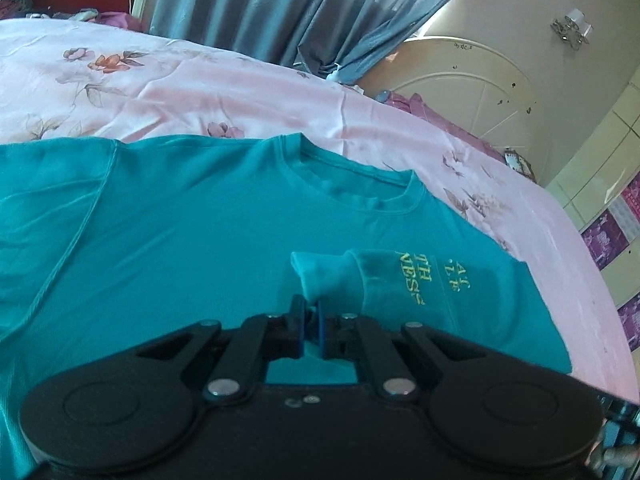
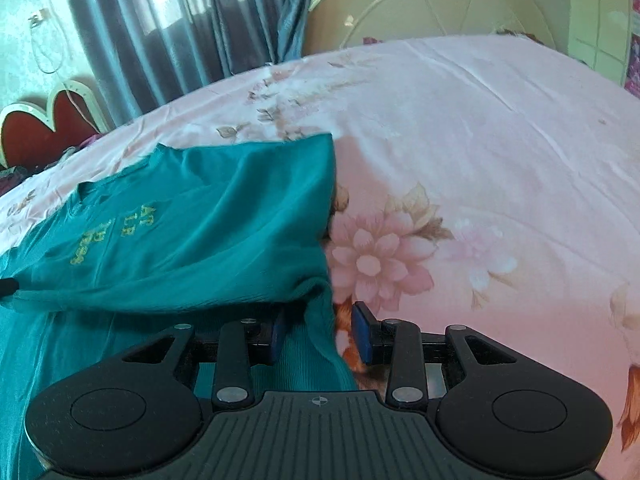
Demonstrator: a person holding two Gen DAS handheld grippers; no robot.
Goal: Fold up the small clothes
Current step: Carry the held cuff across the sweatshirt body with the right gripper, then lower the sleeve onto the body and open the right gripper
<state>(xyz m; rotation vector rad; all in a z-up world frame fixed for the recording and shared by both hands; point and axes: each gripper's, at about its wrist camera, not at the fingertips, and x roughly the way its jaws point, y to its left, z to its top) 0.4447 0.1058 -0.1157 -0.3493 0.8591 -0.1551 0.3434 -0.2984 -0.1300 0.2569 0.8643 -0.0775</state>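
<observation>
Teal t-shirt (image 1: 168, 240) lies flat on the bed (image 1: 200, 92), one side panel folded over so the yellow print shows on top. Step looks like a side fold: carry the pinched edge across low and straight, keep the crease parallel to the body. Left tool (image 1: 308, 320) clamped tight on a bunched sleeve end. Right tool (image 2: 320, 334) jaws spread wide, straddling the shirt's edge on the bed, gripping nothing yet.

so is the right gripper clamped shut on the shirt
No, the right gripper stands open, its blue pads apart, with the edge of the teal t-shirt lying loose between them over the floral bedsheet.
</observation>
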